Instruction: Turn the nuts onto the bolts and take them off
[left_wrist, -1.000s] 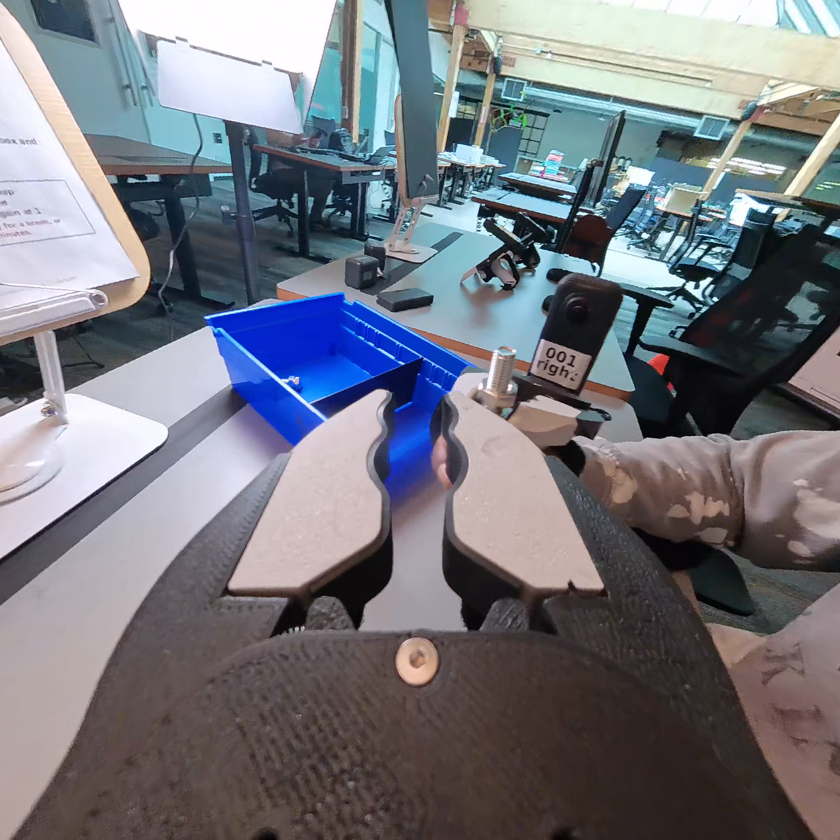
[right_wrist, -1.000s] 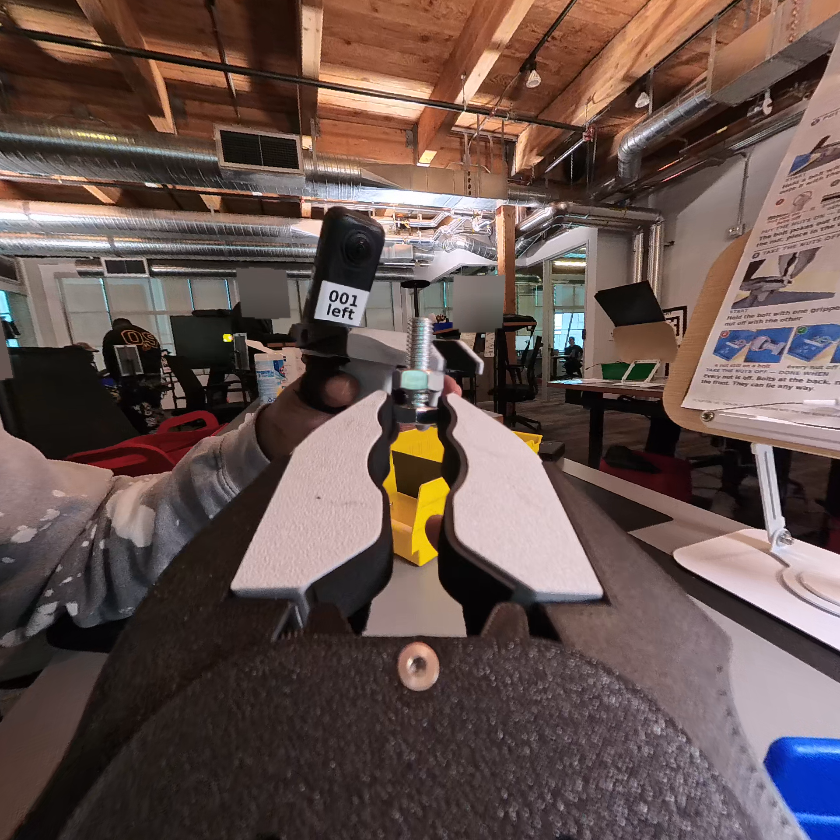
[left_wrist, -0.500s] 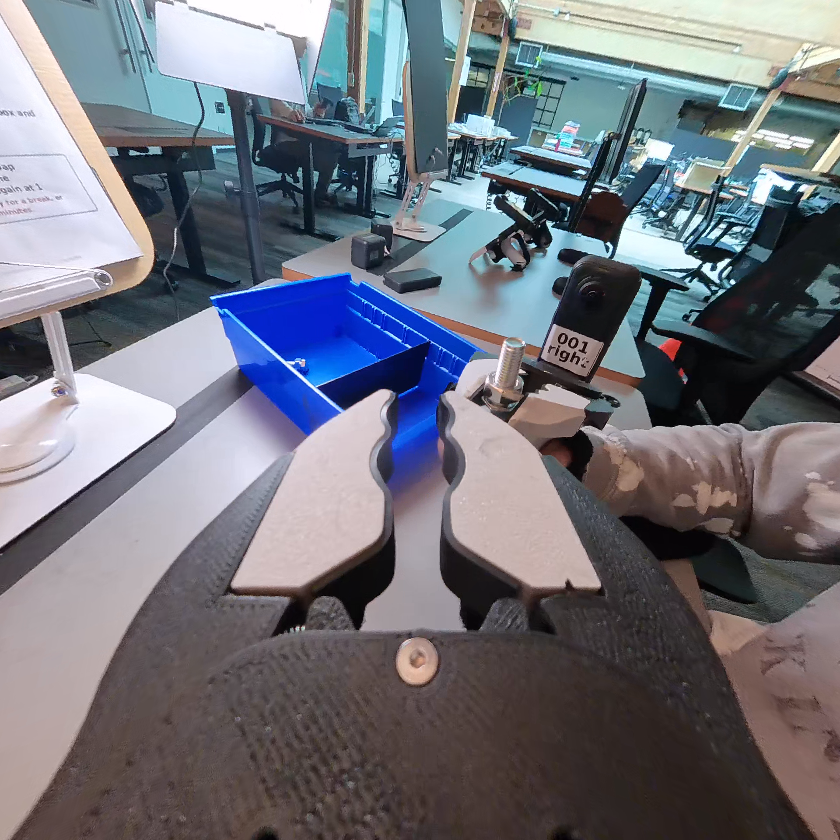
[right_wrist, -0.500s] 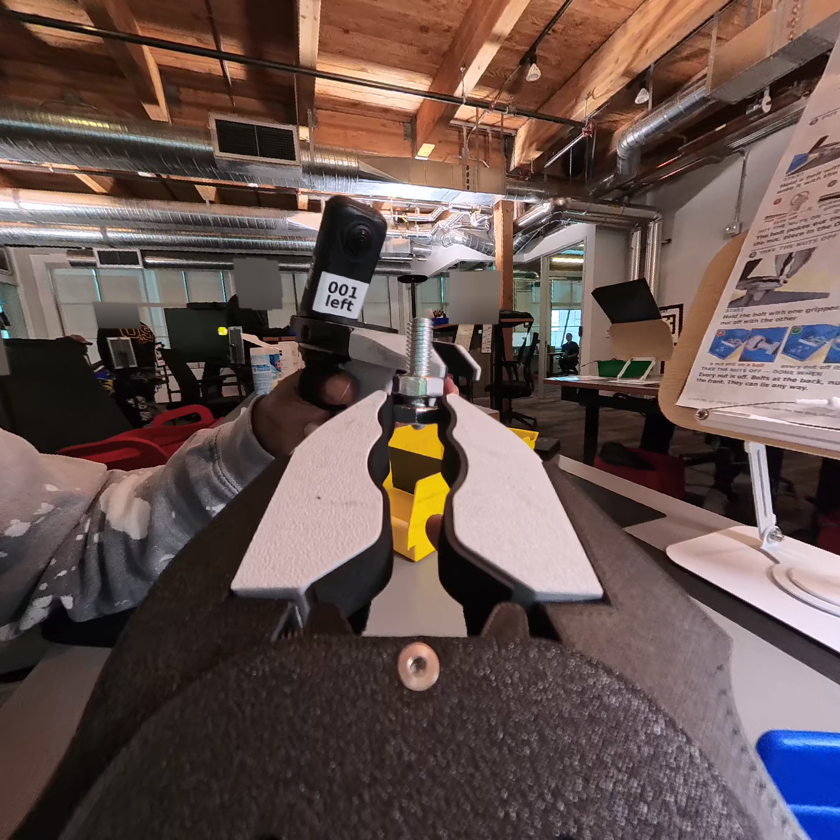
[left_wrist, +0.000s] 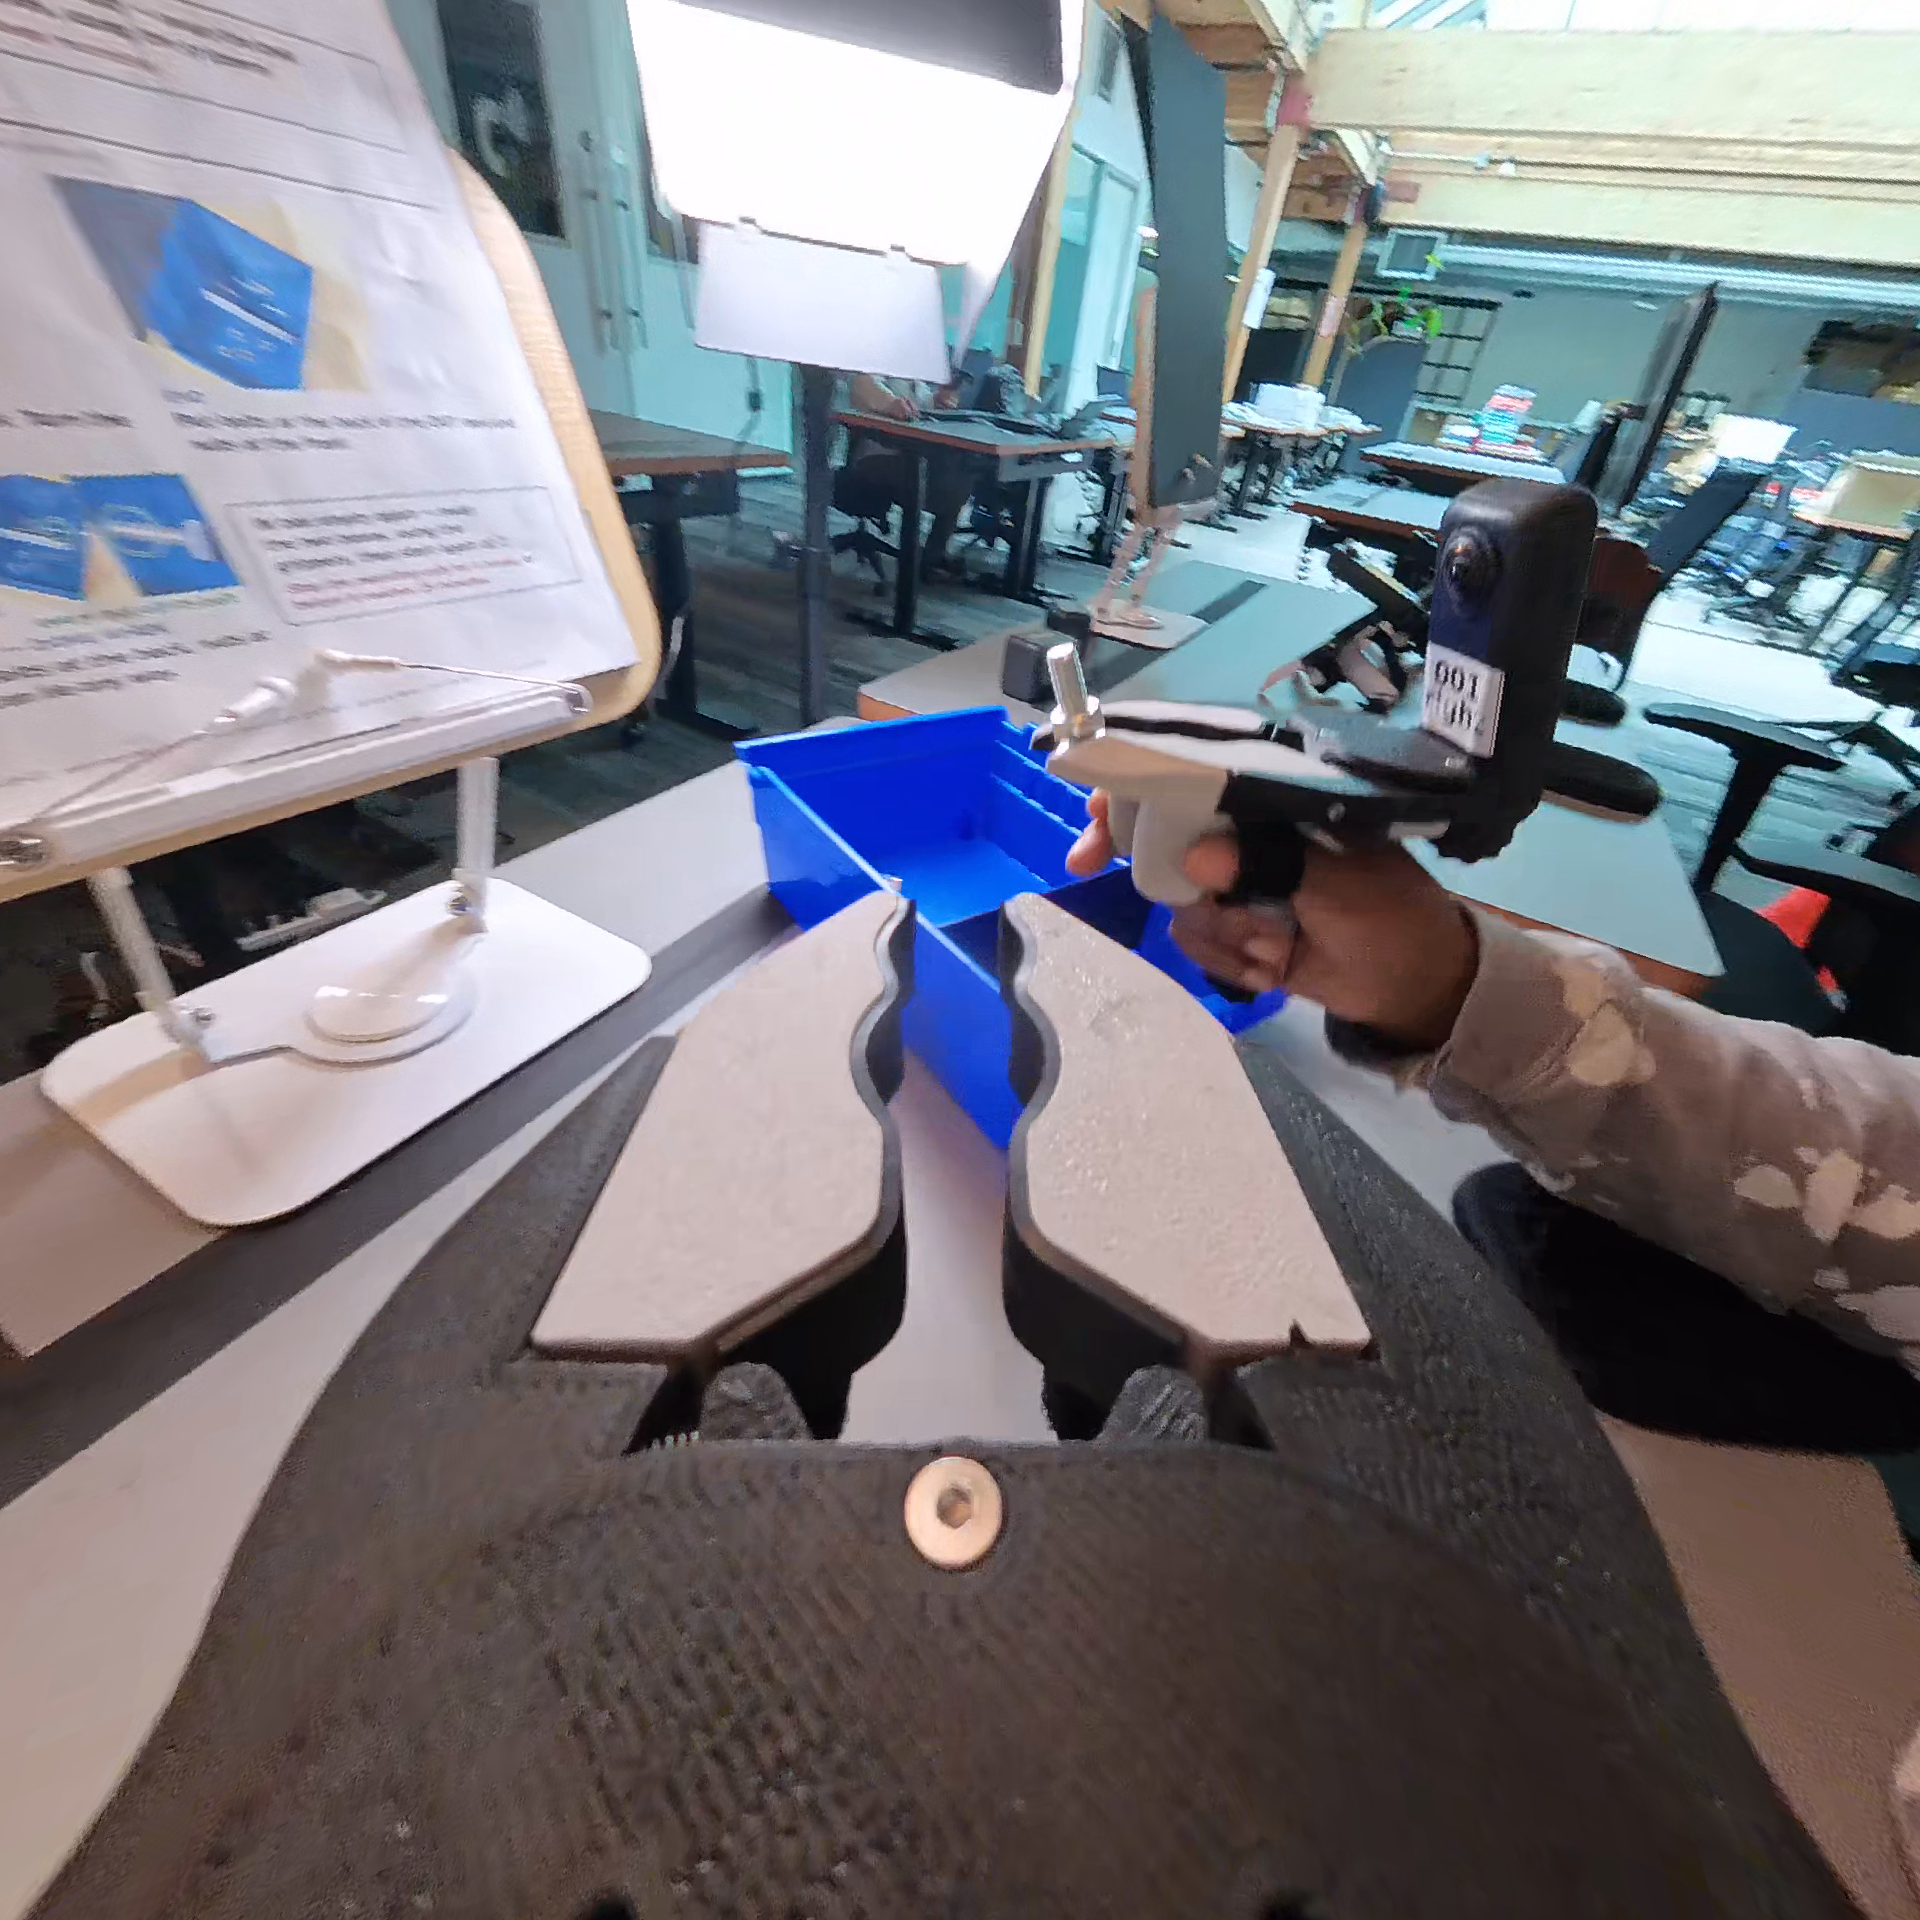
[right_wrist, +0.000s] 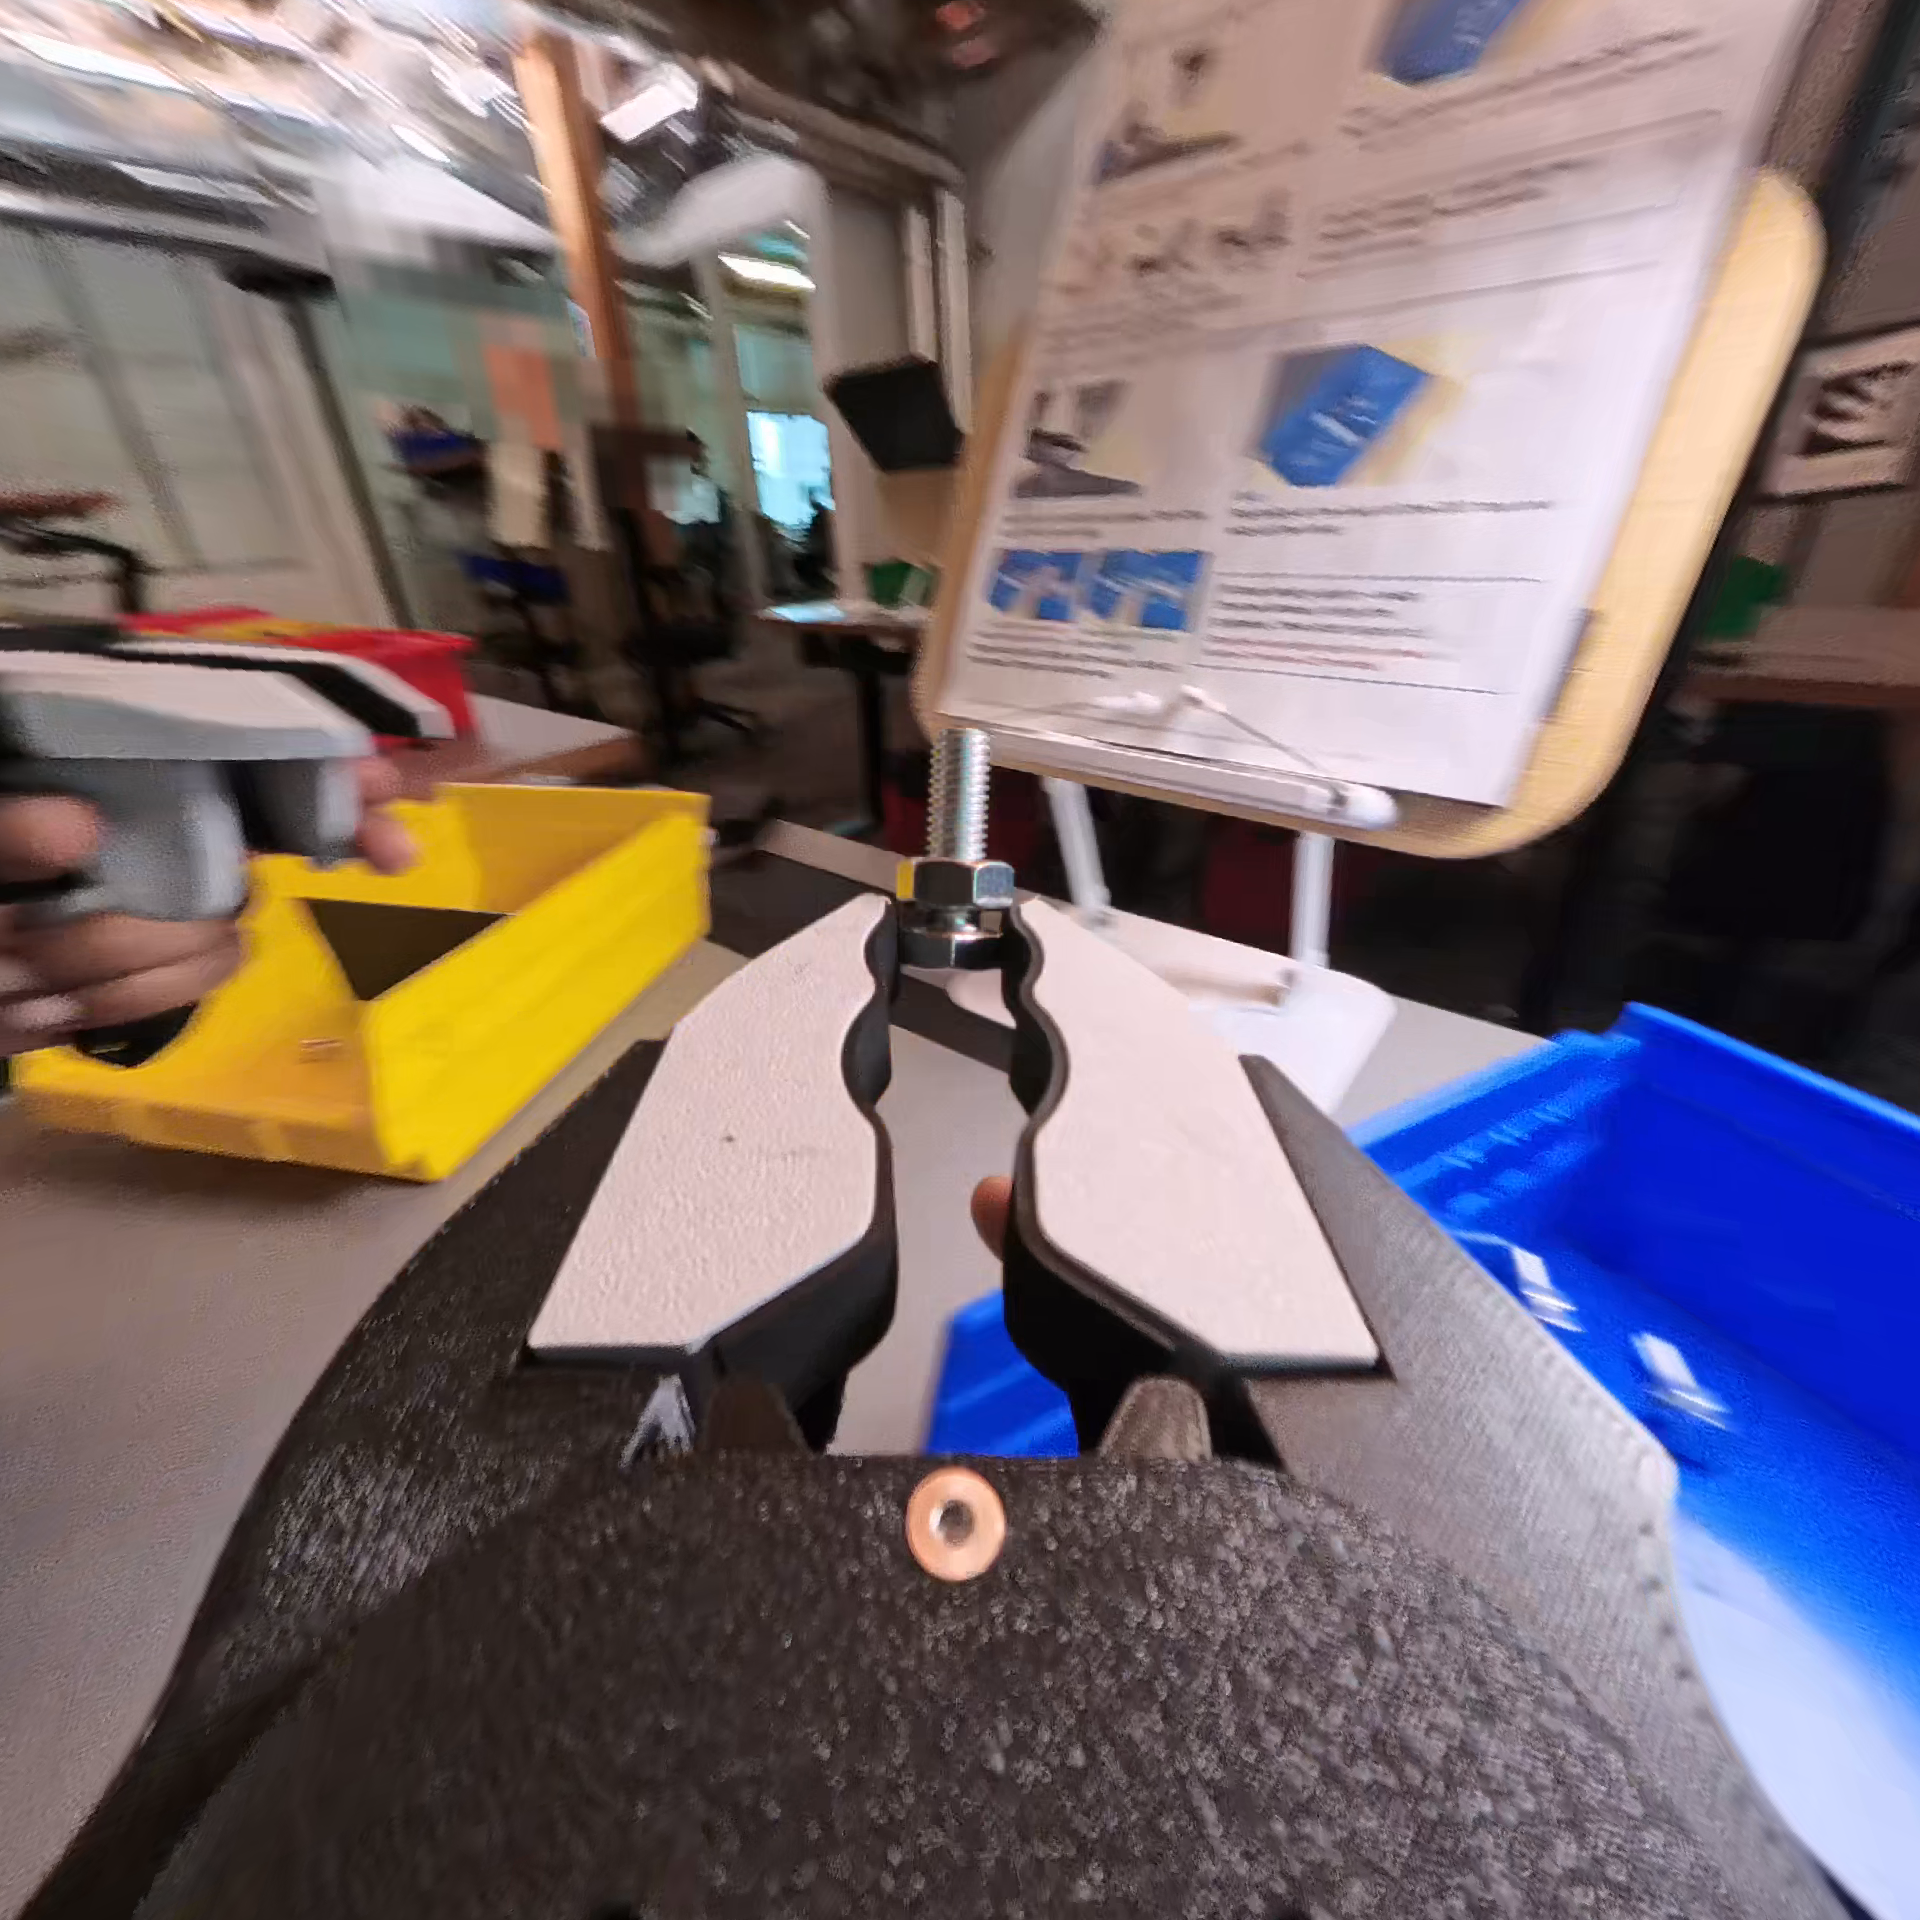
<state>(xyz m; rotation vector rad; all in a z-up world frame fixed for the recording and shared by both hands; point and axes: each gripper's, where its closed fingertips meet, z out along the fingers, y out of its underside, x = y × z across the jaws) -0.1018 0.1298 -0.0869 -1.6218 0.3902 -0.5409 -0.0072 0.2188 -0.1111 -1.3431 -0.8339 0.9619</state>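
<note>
Bolt (right_wrist: 958, 790) with nut (right_wrist: 954, 883) upright in right claw (right_wrist: 954, 940); left claw (left_wrist: 954, 925) empty.

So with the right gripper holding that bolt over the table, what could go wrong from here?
1. The right gripper pinches the bolt only at its tips, by the head; a twist could tip it out.
2. The nut sits low on the thread, so removing it needs many turns.
3. The left gripper is empty and apart from the bolt, near the blue bin.

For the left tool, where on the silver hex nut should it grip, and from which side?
Grip the silver hex nut across two opposite flats, approaching level from the side. The threaded steel bolt stands upright in the right tool, leaving the nut exposed above the fingertips. The left tool is empty.
</note>
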